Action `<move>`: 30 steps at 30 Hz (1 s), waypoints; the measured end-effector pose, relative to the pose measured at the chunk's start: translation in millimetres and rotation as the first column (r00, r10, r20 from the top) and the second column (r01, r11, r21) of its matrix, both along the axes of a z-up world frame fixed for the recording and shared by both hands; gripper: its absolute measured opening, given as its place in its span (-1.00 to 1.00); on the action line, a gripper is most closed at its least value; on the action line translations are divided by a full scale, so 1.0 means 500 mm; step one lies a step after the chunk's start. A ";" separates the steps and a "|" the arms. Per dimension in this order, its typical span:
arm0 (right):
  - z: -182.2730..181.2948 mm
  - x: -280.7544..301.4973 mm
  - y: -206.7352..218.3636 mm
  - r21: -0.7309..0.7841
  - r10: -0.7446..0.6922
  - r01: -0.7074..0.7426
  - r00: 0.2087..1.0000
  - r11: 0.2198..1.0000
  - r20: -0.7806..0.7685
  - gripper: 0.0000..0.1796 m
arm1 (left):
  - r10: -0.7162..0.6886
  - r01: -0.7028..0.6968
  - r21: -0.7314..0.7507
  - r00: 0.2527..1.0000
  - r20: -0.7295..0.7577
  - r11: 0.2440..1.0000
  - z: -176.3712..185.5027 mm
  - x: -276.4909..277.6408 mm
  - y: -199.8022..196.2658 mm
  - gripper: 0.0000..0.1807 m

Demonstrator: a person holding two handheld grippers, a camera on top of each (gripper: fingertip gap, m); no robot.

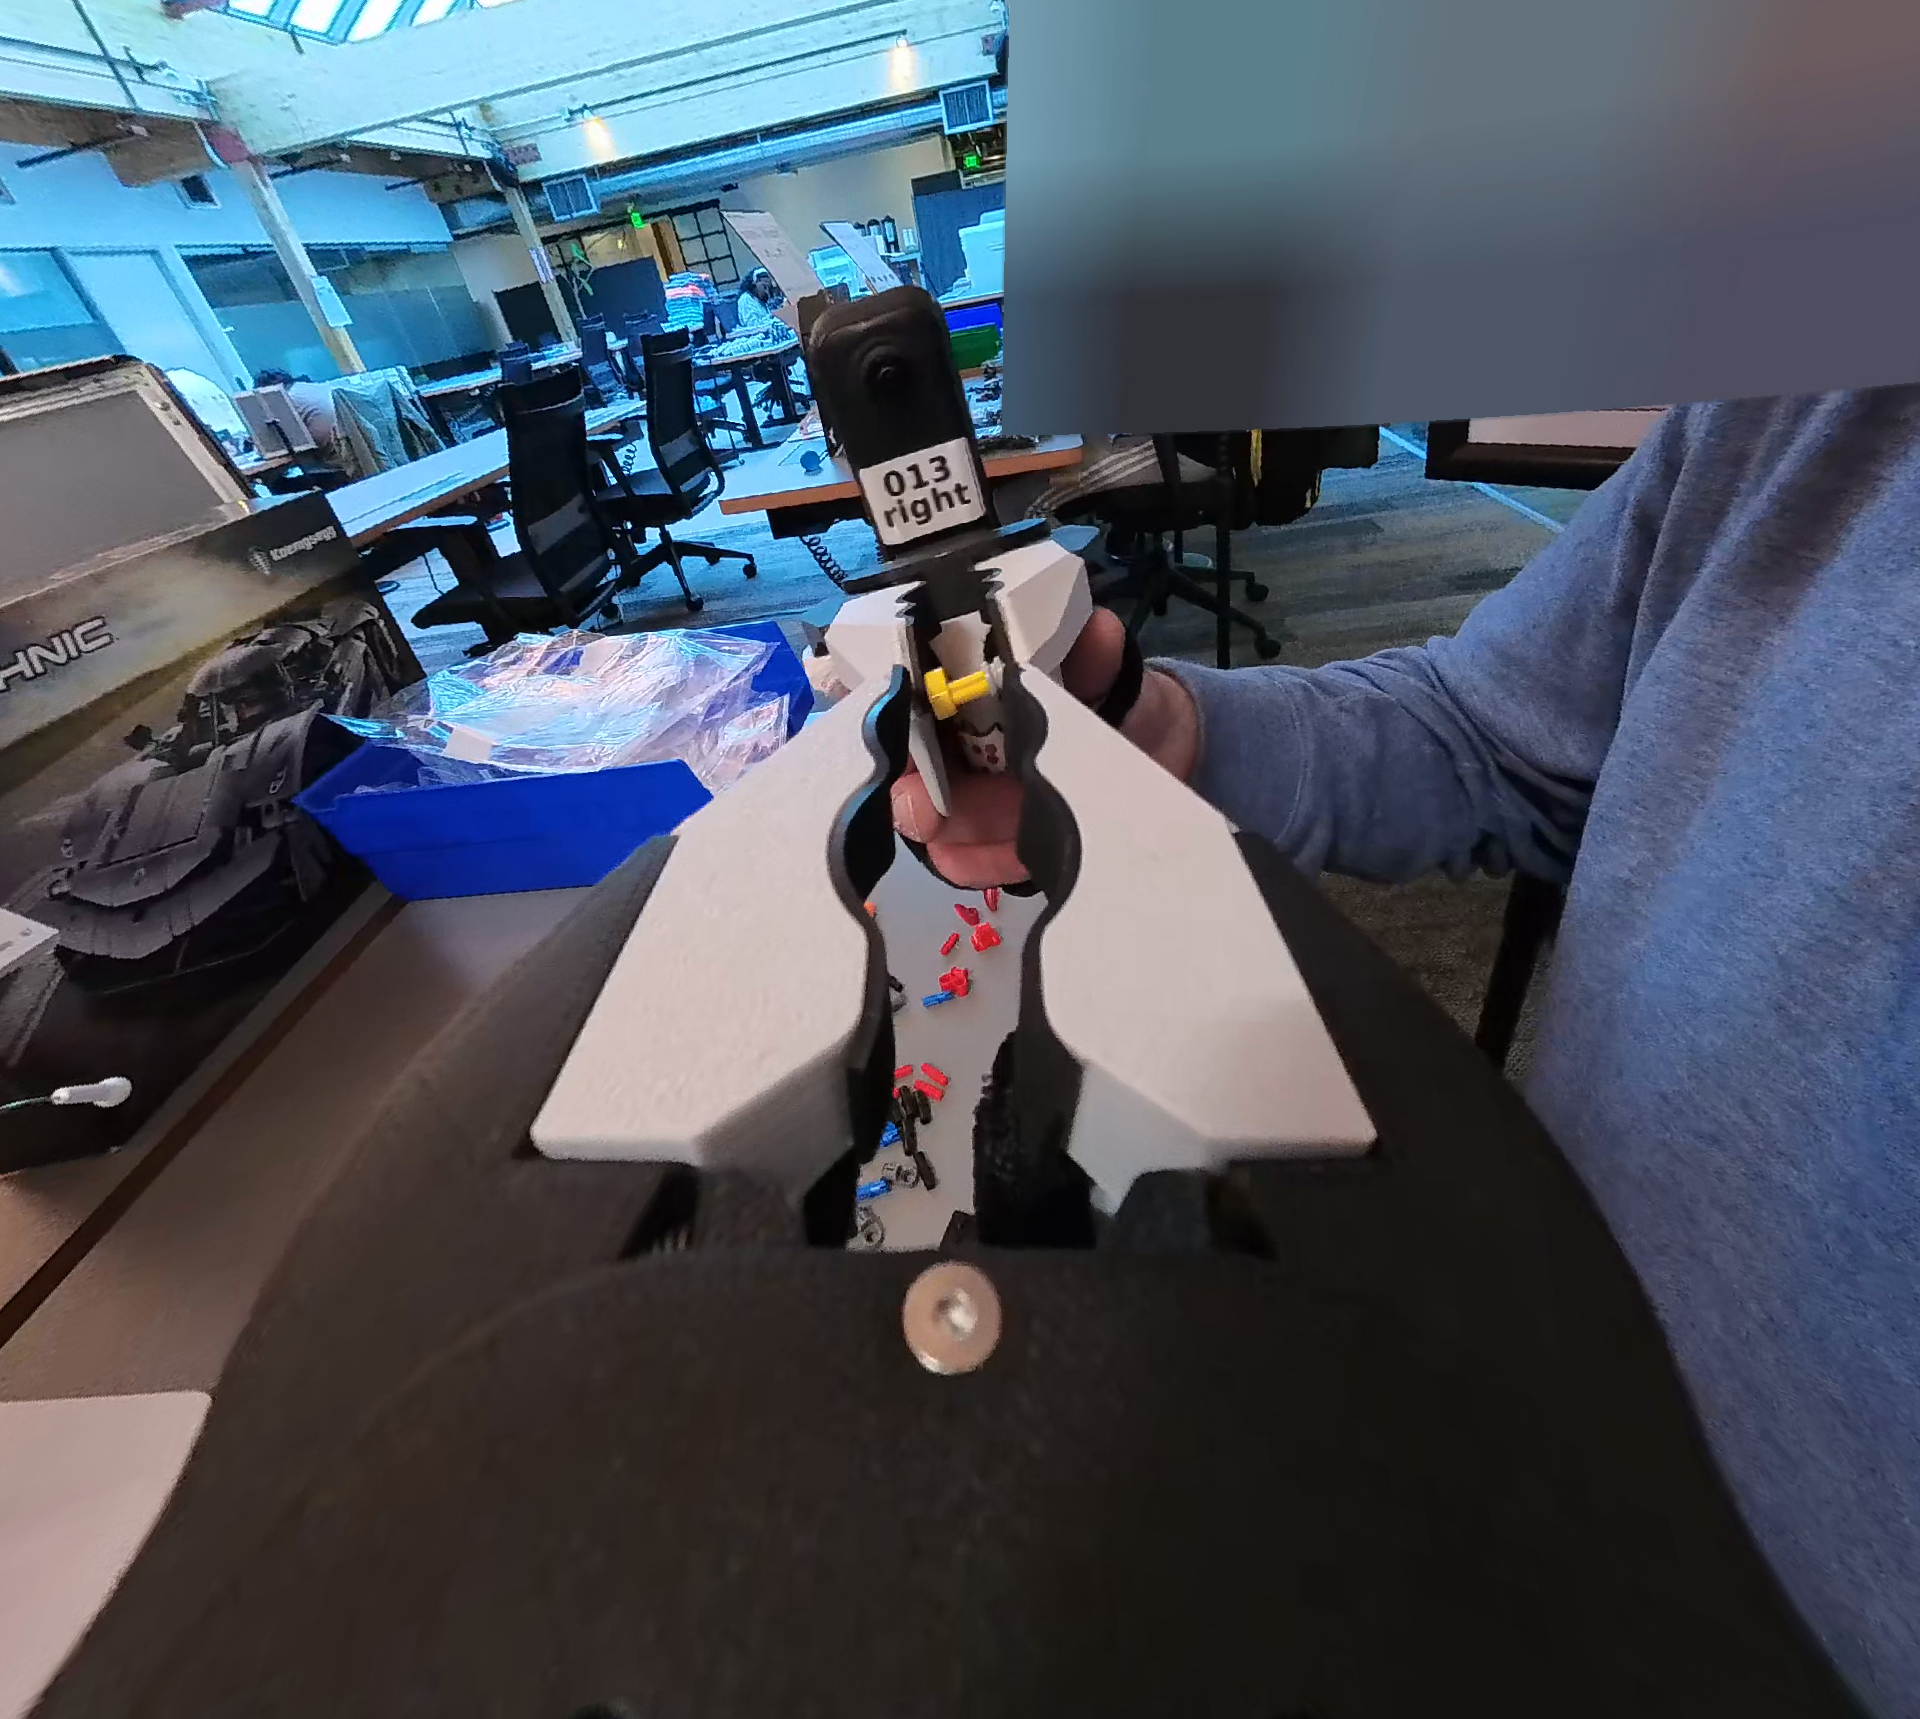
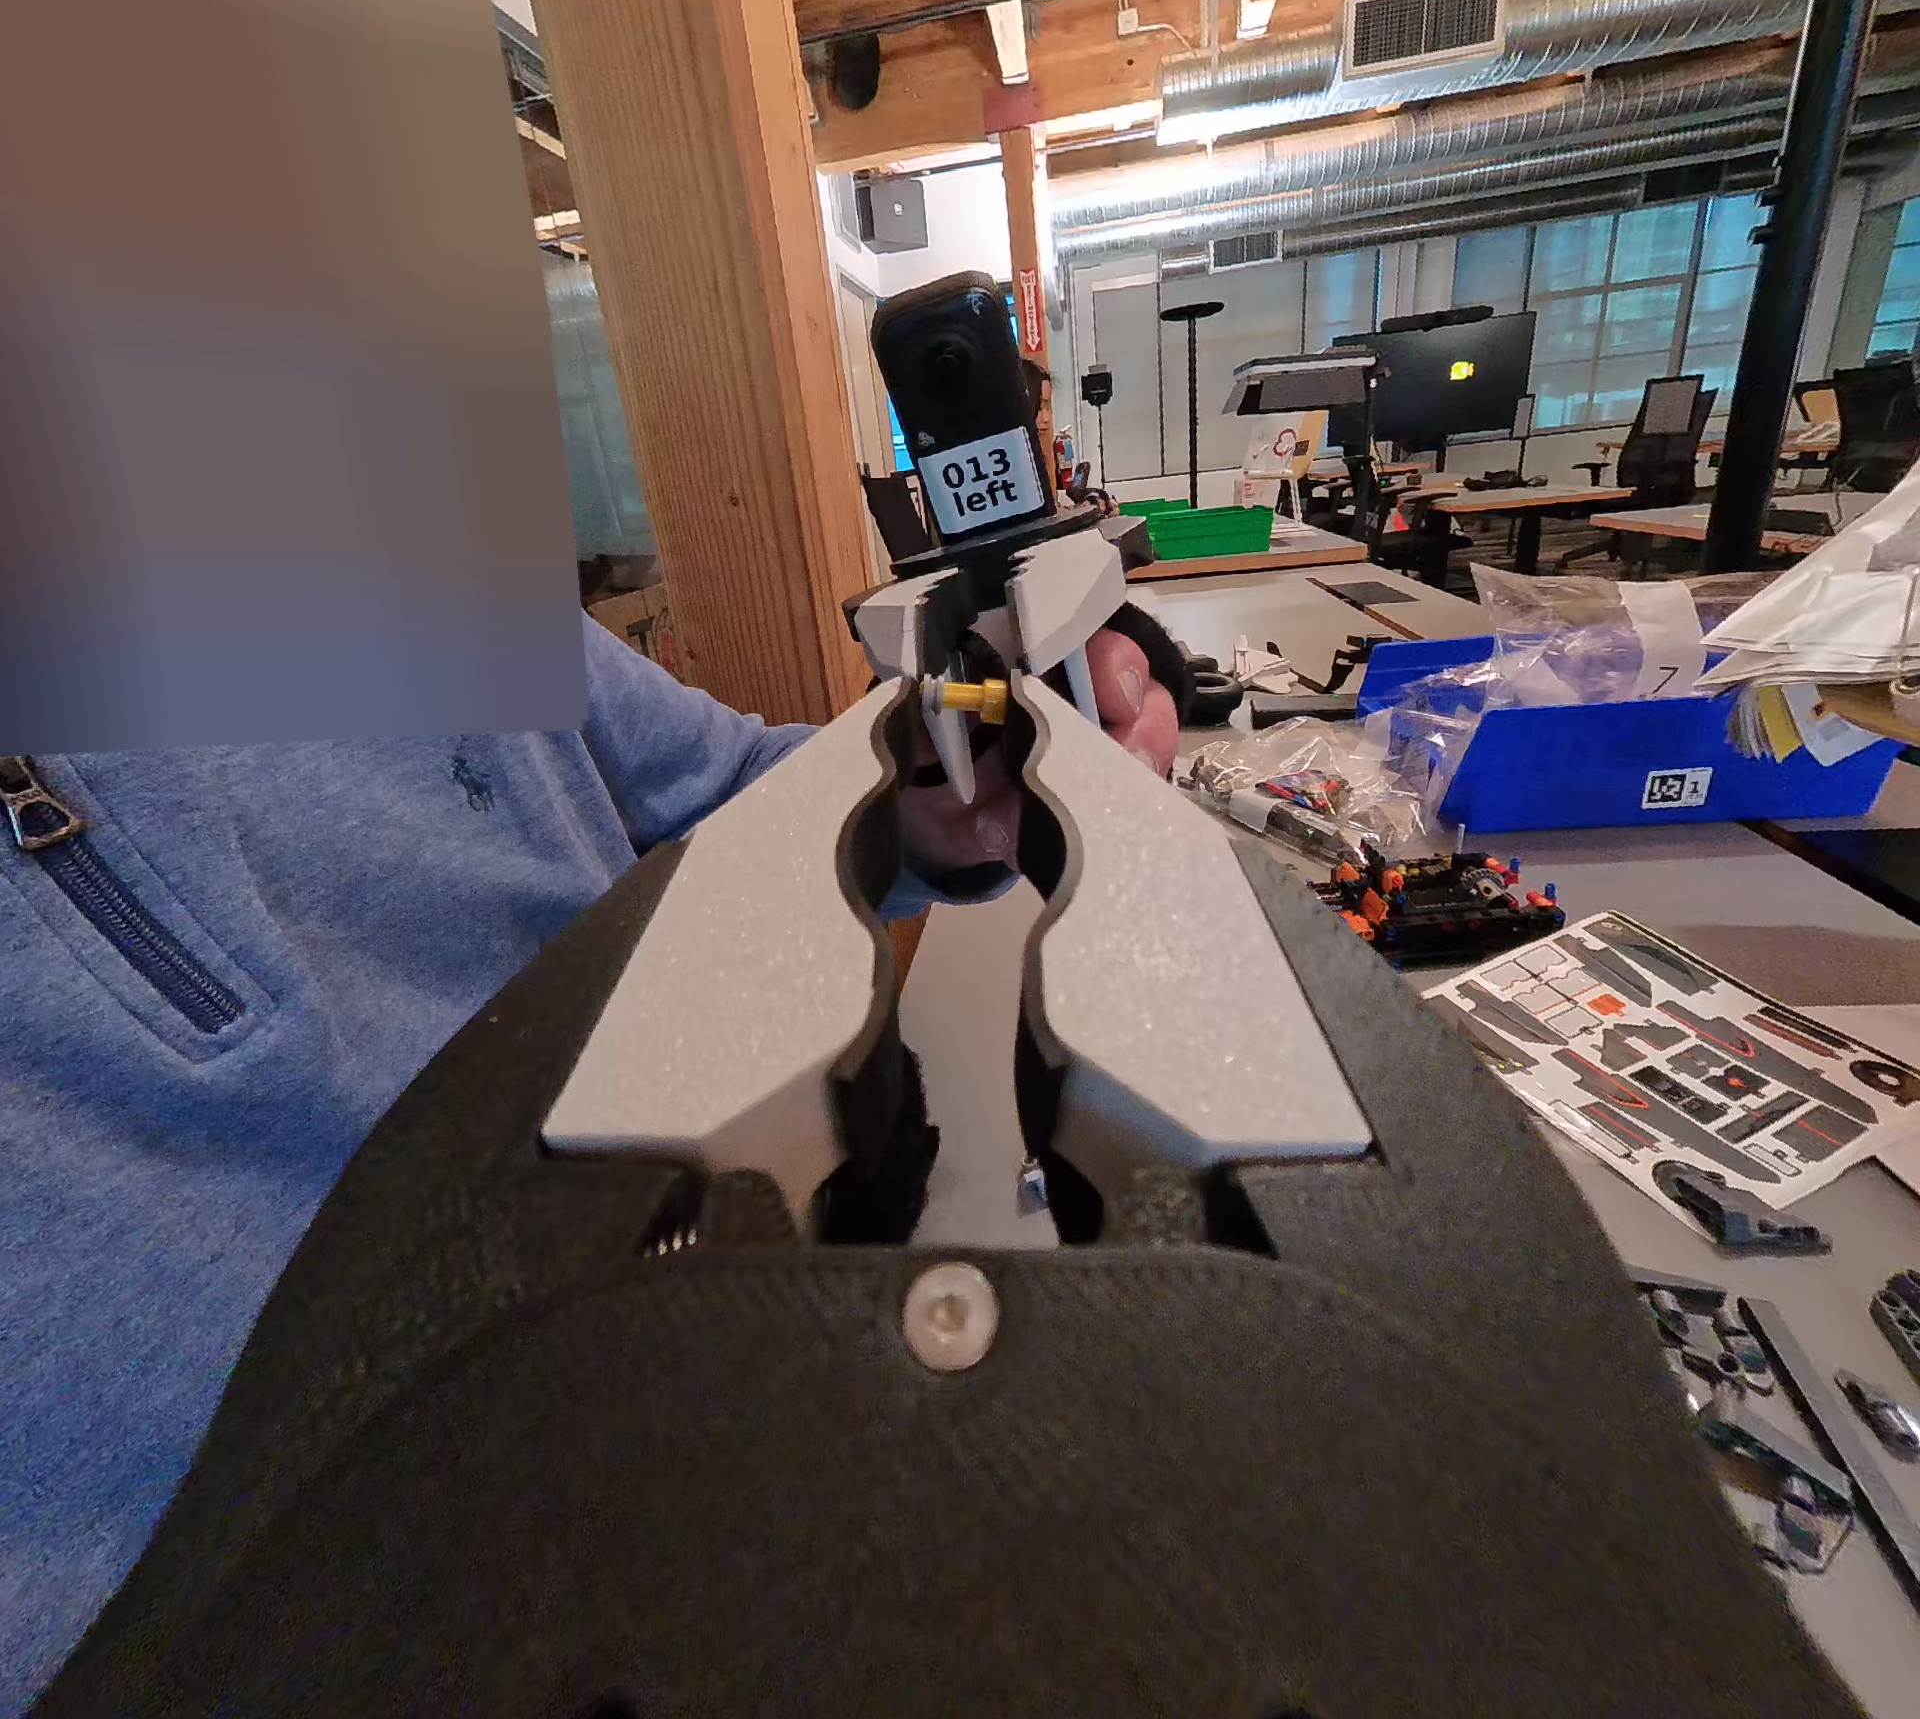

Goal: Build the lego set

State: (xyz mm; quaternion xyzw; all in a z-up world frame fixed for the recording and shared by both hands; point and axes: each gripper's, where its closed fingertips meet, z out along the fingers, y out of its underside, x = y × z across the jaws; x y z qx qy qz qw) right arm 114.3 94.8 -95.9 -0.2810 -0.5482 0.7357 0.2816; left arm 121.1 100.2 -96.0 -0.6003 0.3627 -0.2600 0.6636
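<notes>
Both grippers are held up above the table, facing each other tip to tip. A small yellow pin (image 2: 971,695) lies crosswise between the tips of my right gripper (image 2: 964,698), which is shut on it end to end. In the left wrist view the yellow pin (image 1: 956,690) sits between the right gripper's white fingers (image 1: 933,760). My left gripper (image 1: 961,698) has its jaws a little apart around the pin without clearly touching it. A partly built black and orange model (image 2: 1444,890) lies on the table.
A blue bin (image 1: 520,807) with clear plastic bags and the set's box (image 1: 187,734) stand at the left. Small red, blue and black pieces (image 1: 951,963) lie on the table below. A sticker sheet (image 2: 1683,1056), parts bags (image 2: 1288,786) and a blue bin (image 2: 1621,765) are at the right. Less than 4 cm separates the two grippers' tips.
</notes>
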 end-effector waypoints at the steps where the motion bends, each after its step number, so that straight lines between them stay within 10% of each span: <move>1: 0.000 0.000 0.000 0.003 -0.001 0.001 1.000 1.000 0.000 -0.86 | -0.001 0.001 -0.001 1.000 0.000 1.000 0.000 0.000 0.000 -0.83; 30: 0.006 -0.014 0.002 0.009 -0.018 0.018 1.000 1.000 0.005 -0.85 | -0.006 0.008 -0.026 0.997 0.071 1.000 0.007 -0.015 0.002 -0.84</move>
